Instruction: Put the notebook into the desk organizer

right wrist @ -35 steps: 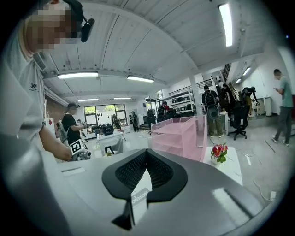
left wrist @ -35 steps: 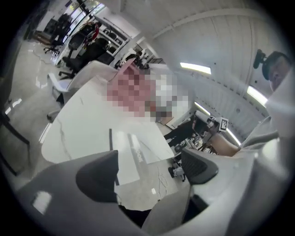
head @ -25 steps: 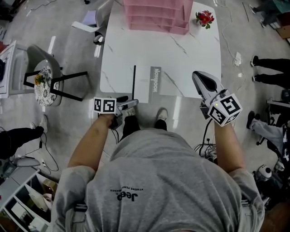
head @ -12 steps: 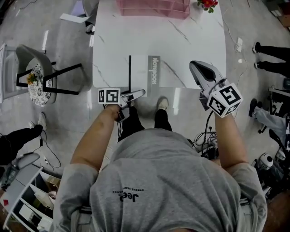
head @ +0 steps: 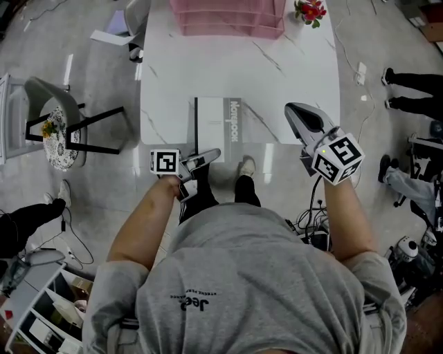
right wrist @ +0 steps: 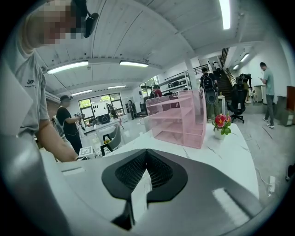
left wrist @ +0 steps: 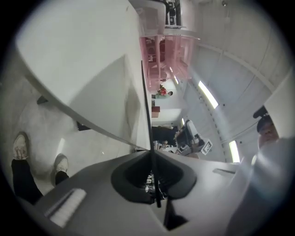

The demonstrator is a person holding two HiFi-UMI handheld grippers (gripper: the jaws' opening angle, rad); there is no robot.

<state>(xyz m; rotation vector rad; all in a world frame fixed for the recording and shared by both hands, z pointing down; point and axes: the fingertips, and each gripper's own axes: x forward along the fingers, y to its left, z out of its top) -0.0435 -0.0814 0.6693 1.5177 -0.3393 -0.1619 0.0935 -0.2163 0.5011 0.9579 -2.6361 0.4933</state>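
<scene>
The desk (head: 304, 76) stands in front of the person. The desk organizer (head: 228, 17) sits at the desk's far edge, about midway along it. A flower pot (head: 309, 10) is just to its right, by the far right corner. The notebook (head: 218, 121) lies flat at the near edge, slightly left of centre and well apart from the desk organizer. The left claw (head: 213, 153) meets the notebook's near edge from the person's side, its jaws just closed on it. The right claw (head: 292, 109) hovers over the near right part of the desk, right of the notebook. A chair (head: 52, 117) stands on the floor, left of the desk.
</scene>
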